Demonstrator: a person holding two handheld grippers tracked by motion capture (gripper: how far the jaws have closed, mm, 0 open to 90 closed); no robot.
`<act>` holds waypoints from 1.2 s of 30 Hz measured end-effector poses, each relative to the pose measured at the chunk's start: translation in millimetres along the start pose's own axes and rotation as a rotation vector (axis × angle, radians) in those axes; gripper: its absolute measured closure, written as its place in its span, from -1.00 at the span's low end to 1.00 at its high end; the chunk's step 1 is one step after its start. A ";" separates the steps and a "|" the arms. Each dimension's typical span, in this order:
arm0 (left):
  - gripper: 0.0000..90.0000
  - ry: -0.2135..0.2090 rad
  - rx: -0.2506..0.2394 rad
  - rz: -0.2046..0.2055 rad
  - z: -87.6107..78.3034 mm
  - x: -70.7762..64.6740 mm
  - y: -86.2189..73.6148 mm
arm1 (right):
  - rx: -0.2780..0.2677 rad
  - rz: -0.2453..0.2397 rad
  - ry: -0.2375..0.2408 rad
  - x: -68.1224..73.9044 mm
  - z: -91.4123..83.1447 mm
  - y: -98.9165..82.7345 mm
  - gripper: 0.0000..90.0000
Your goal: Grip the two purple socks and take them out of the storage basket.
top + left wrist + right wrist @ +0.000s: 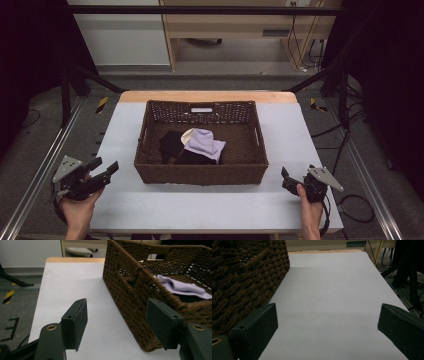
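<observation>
A brown wicker basket (201,172) sits mid-table and holds a lilac cloth (204,142) lying on what looks like dark clothing (172,142). The left gripper (105,169) hovers just left of the basket, jaws spread wide and empty. The right gripper (285,176) waits right of the basket, jaws likewise apart, holding nothing.

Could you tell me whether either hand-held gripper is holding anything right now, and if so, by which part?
Nothing is held. The left hand-held gripper and the right hand-held gripper both stand open over the table, beside the wicker basket.
</observation>
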State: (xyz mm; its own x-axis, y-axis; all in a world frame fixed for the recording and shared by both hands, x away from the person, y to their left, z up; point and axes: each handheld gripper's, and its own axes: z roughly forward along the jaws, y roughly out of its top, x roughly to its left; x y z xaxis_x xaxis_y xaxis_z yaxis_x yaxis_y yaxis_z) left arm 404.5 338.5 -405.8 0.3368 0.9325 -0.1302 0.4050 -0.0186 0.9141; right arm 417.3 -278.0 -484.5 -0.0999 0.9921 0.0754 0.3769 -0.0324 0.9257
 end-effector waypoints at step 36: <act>-0.30 -0.100 -0.065 0.128 47.2 -73.6 95.1 | 0.025 -0.030 -0.009 3.4 2.2 0.5 -0.93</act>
State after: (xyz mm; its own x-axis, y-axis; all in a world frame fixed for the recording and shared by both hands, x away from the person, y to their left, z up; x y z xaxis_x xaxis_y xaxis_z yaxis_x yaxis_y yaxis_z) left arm 458.3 251.1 -327.4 0.4664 0.8833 -0.0462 0.2988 -0.1081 0.9482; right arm 419.2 -274.4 -484.6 -0.1035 0.9936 0.0447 0.3963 0.0000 0.9181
